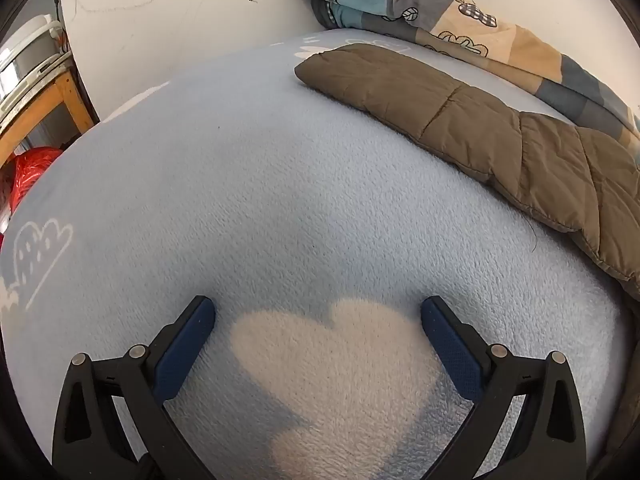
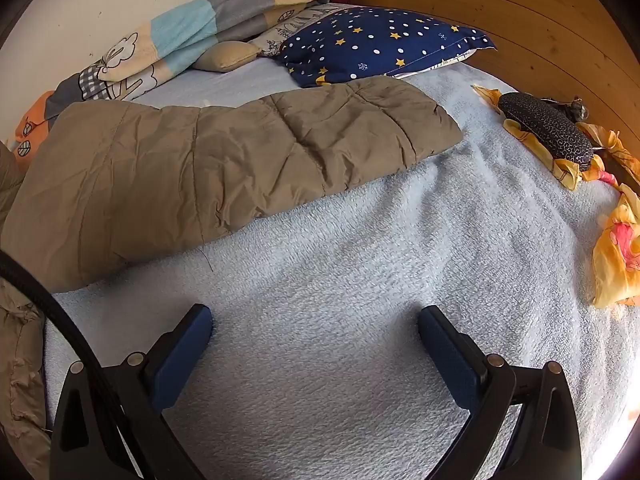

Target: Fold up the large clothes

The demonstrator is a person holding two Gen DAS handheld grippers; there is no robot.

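Two grippers hang over a pale blue fleece blanket (image 1: 280,184), both angled down and both spread as wide as they go, with nothing between the pads. The left gripper (image 1: 318,320) sits above a white heart shape (image 1: 340,376) woven into the fleece; the right gripper (image 2: 314,326) is above plain blue pile.

The brown quilted jacket (image 2: 224,160) lies spread flat across the bed with its sleeves stretched out to either side, probably laid open so each gripper can take one sleeve. One sleeve end (image 1: 320,66) reaches toward the wall in the left view; the other sleeve cuff (image 2: 436,120) stops just short of the star-print pillow (image 2: 384,44). The jacket's body is mostly cut off at the frame edge, so its hem cannot be judged.

Bare blanket lies between each gripper and the nearest sleeve edge. Behind the jacket a patchwork quilt (image 1: 460,20) lines the wall, and a dark glasses case (image 2: 548,128) on yellow cloth (image 2: 616,260) crowds the right side.
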